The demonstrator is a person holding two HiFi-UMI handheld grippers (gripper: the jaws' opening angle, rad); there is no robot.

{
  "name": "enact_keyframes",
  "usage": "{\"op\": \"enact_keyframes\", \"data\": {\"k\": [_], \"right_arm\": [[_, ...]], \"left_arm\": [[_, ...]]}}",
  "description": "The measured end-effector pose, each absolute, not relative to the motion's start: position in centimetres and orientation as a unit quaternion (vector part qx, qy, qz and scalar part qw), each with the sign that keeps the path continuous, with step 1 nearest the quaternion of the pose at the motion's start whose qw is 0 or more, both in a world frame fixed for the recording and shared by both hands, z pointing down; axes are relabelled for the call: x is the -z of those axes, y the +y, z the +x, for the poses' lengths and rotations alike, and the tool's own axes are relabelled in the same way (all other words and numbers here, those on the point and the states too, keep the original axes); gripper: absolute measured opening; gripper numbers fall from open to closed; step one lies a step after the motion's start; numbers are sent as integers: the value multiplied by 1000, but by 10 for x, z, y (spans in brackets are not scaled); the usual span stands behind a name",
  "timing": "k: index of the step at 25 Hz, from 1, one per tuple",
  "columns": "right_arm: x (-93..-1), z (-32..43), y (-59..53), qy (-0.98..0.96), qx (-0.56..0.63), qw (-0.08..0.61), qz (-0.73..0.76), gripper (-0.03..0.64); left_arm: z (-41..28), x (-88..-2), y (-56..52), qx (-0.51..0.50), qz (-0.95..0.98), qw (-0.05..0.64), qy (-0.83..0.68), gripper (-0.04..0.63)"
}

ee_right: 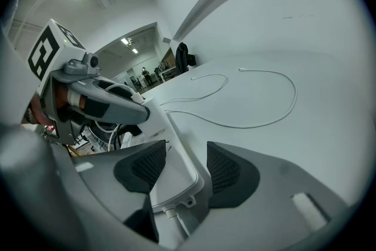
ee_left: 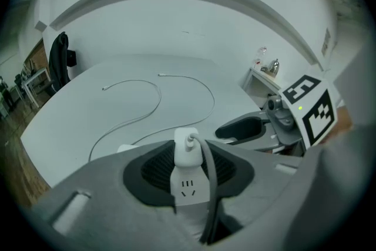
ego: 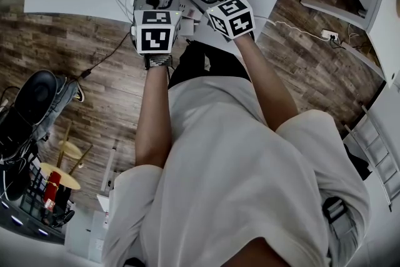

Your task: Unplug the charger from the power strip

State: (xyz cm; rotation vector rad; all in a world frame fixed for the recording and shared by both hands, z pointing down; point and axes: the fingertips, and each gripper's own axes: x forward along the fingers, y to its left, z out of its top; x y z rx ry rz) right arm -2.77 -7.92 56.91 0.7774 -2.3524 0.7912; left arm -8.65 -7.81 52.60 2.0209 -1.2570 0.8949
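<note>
One charger gripped left, power strip gripped right

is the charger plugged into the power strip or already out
Plugged in: the charger sits flush on the power strip, with no prongs showing.

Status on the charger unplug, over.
Left gripper shut on charger, which looks still seated in power strip. Right gripper clamps the strip's cord end. Loose white cable beyond, nothing blocking.
</note>
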Motion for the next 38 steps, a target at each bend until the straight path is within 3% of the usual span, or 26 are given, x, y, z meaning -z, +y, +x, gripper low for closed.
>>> {"op": "enact_keyframes", "data": {"k": [7, 13, 20, 32, 38], "right_arm": [[-569, -26, -78, -873, -291, 267, 286, 224], [-568, -27, -77, -874, -289, 267, 285, 224], [-568, -26, -76, -873, -291, 267, 287, 224], [-568, -25, -79, -870, -294, 266, 292, 229], [-570, -24, -81, -870, -295, 265, 292, 230]], "left_arm": [[-74, -527, -75, -393, 763, 242, -452, 140], [-86, -509, -84, -319, 765, 289, -480, 140], [-103, -477, -106, -273, 772, 296, -492, 140], [-81, -512, -78, -215, 779, 420, -412, 140], [-87, -520, -85, -214, 776, 414, -426, 147]]}}
